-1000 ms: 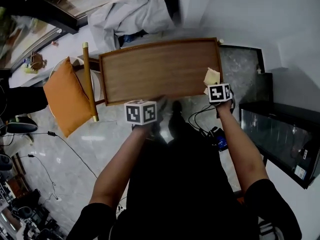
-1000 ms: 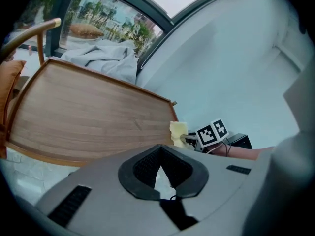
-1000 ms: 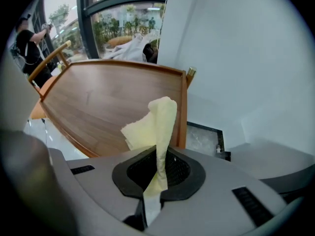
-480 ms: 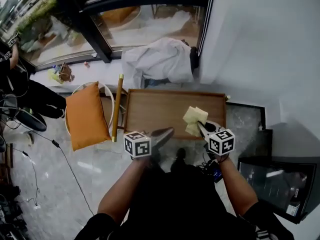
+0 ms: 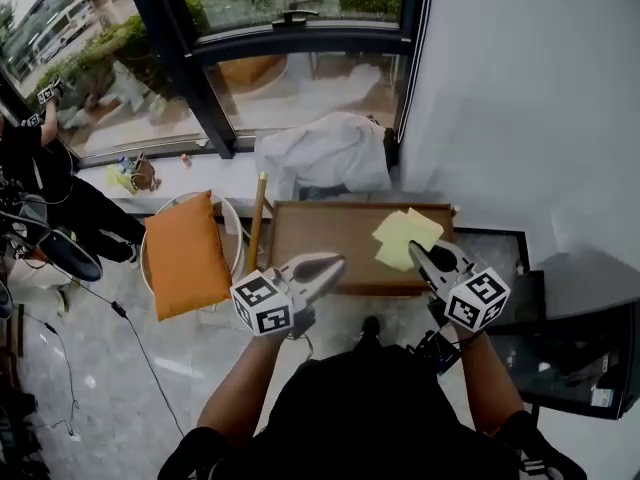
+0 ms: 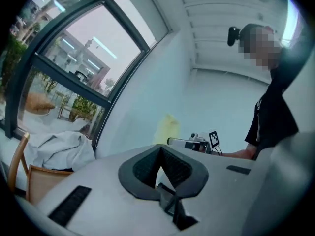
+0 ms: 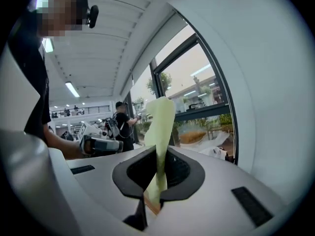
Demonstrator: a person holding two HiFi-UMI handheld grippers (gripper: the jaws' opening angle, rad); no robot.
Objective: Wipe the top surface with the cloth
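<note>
The low wooden table (image 5: pixel 330 236) stands below both grippers in the head view. My right gripper (image 5: pixel 428 255) is held up over its right end, shut on a pale yellow cloth (image 5: pixel 404 236) that sticks out beyond the jaws. In the right gripper view the cloth (image 7: pixel 160 127) rises from between the closed jaws of that gripper (image 7: pixel 156 183). My left gripper (image 5: pixel 330 264) hangs over the table's near edge; its jaws meet with nothing between them (image 6: pixel 160 150). From the left gripper view the cloth (image 6: pixel 167 129) and the right gripper (image 6: pixel 189 142) show in the air.
A chair with an orange cushion (image 5: pixel 186 254) stands left of the table. A heap of white fabric (image 5: pixel 328 152) lies behind it at the window (image 5: pixel 300 28). A black glass cabinet (image 5: pixel 575 358) is at the right. Cables (image 5: pixel 110 303) run over the floor; a person (image 5: pixel 40 183) stands far left.
Both grippers have risen off the table toward the camera. The cloth went up from the table's right corner with the right gripper. The head view has tilted up to the window.
</note>
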